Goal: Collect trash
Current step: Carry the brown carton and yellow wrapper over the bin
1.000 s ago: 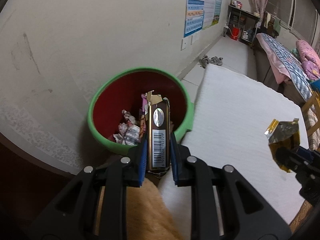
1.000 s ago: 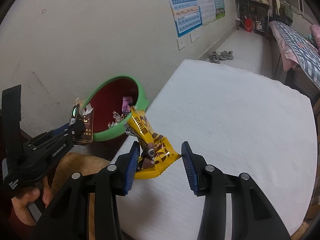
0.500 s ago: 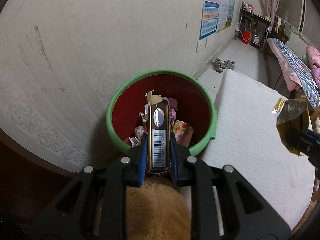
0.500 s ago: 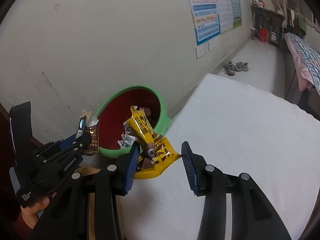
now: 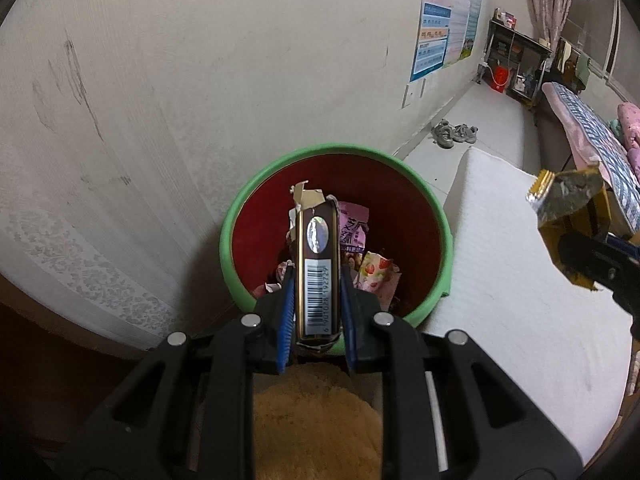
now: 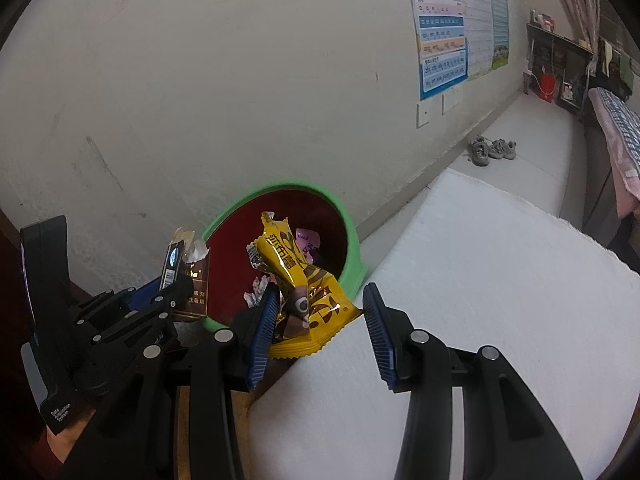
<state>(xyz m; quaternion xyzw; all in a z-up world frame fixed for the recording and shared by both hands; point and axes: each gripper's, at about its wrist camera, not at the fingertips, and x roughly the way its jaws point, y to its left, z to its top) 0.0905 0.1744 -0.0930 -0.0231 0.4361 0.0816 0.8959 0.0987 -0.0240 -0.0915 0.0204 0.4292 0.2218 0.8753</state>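
Through the left wrist camera I see my left claw (image 5: 314, 312) clamped on a brown cigarette pack (image 5: 318, 270), barcode edge facing me and its torn top pointing away. The pack hangs over the near rim of a green-rimmed bin (image 5: 240, 216) with a red interior, which stands against a scuffed cream wall (image 5: 200, 60). Crumpled snack wrappers (image 5: 374, 274), pink and white, lie in the bin's bottom. To the right of the bin runs a white padded surface (image 5: 520, 340), its corner touching the rim. At the right edge, the right claw holds up a yellow wrapper (image 5: 568, 212), seen from its foil back. Farther off are a pair of grey shoes (image 5: 454, 134) on the floor, a wall poster (image 5: 434, 46), a dark shelf with a red bucket (image 5: 500, 78), and a bed with a checked cover (image 5: 588, 128).

Through the right wrist camera, my right claw (image 6: 322, 322) stands wide apart, yet the yellow snack wrapper (image 6: 298, 280) rests against the left finger's blue pad (image 6: 264, 326) and clear of the other; I cannot tell what keeps it there. It sits above the bin's near rim (image 6: 348, 236). The left claw (image 6: 168, 294) is at the left with the cigarette pack (image 6: 192, 286) upright beside the bin. The white surface (image 6: 500, 300) fills the right, with the shoes (image 6: 490, 150) and posters (image 6: 442, 44) beyond.
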